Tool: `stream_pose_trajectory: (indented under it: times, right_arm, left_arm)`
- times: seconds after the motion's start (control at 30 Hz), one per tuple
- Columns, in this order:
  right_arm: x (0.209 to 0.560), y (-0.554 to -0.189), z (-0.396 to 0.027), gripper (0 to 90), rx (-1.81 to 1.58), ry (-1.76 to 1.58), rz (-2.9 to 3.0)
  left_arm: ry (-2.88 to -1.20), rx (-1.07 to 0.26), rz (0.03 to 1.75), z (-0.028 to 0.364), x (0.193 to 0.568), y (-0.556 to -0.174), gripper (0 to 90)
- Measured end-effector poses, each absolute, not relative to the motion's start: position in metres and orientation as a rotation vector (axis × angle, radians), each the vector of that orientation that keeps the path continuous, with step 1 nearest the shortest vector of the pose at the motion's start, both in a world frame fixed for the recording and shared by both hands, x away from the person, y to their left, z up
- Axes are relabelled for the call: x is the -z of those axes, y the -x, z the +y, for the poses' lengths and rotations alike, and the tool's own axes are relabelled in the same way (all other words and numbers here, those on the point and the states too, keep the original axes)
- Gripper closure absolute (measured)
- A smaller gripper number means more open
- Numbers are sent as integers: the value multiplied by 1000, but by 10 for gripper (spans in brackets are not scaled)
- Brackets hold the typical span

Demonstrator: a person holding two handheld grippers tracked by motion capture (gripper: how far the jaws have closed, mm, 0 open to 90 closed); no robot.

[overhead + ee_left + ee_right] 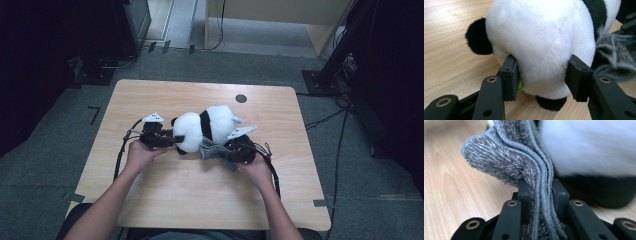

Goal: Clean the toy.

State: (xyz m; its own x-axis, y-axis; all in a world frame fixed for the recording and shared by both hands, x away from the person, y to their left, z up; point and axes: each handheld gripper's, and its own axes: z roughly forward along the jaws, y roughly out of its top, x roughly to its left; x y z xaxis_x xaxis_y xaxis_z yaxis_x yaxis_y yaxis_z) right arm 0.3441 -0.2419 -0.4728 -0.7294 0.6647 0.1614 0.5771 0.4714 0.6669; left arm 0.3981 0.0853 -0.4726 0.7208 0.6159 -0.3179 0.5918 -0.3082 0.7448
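Observation:
A plush panda, white with black ears and a black band, lies on its side in the middle of the wooden table. My left gripper is shut on the panda's head, its pads pressed into the white fur from both sides. A grey fuzzy cloth hangs against the panda's near side. My right gripper is shut on that grey cloth, whose folded edge runs between the jaws, with the panda's white body just behind it.
A small dark round hole sits near the table's far edge. Cables trail from both grippers across the table. Dark equipment and stands line the floor beyond the far corners. Bare wood lies in front of the hands.

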Motion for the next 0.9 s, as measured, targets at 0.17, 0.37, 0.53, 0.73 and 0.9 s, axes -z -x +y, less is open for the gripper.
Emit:
stream_pose_trajectory:
  times: [0.17,0.37,0.53,0.73,0.9]
  right_arm:
    - [473,-344,-255,742,-1103,-1126,2580]
    - [471,-344,-273,737,-1093,-1179,2550]
    - [470,-344,-292,737,-1088,-1247,2504]
    - [471,-348,-310,738,-1070,-1316,2453]
    - [473,-353,-322,738,-1065,-1366,2406]
  left_arm:
    - [-1996,-33,921,85,473,-399,496]
    - [-2002,-39,921,84,472,-400,497]
    - [-2001,-41,922,84,473,-401,498]
    - [-1998,-37,923,84,473,-401,498]
    - [-1985,-30,928,86,474,-402,498]
